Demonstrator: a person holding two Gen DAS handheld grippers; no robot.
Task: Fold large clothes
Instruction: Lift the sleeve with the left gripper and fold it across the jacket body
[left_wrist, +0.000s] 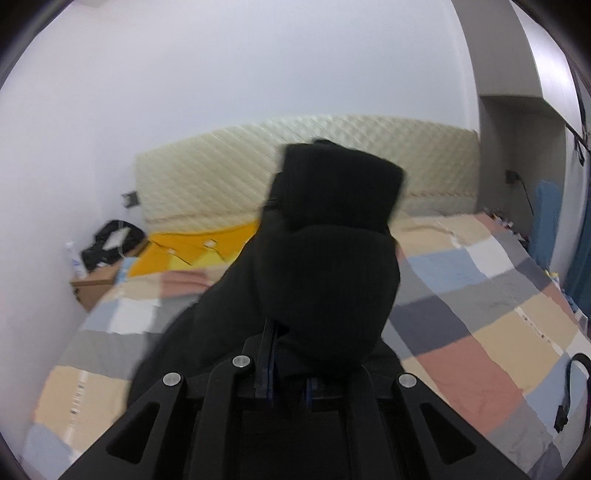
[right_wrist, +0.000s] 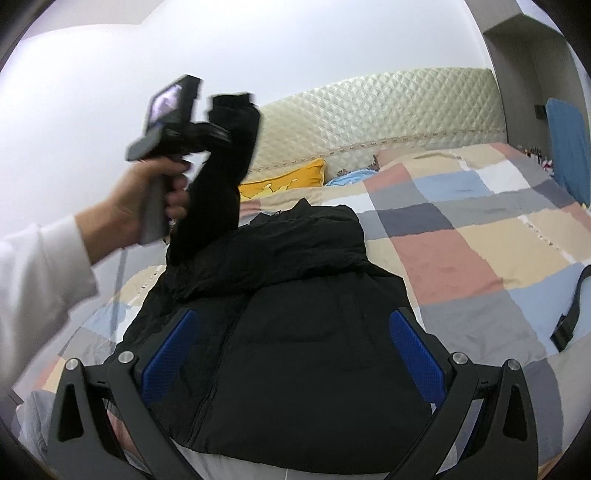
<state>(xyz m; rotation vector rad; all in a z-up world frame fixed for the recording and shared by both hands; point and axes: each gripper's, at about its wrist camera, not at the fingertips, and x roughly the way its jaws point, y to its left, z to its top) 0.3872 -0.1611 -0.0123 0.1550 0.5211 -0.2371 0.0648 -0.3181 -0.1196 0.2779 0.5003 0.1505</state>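
A black puffer jacket (right_wrist: 295, 332) lies flat on the bed, collar toward the headboard. My left gripper (left_wrist: 288, 373) is shut on the jacket's left sleeve (left_wrist: 325, 251) and holds it lifted above the bed; the sleeve fills the middle of the left wrist view. In the right wrist view the left gripper (right_wrist: 229, 122) shows at upper left, held in a hand, with the sleeve (right_wrist: 221, 177) hanging from it. My right gripper (right_wrist: 291, 347) is open and empty, its blue pads (right_wrist: 417, 354) spread over the jacket's body.
The bed has a patchwork cover (right_wrist: 461, 236) and a quilted cream headboard (right_wrist: 369, 110). A yellow pillow (right_wrist: 284, 181) lies near the headboard. A black strap (right_wrist: 572, 317) lies on the bed's right edge. A wooden nightstand (left_wrist: 96, 284) with a black bag stands left.
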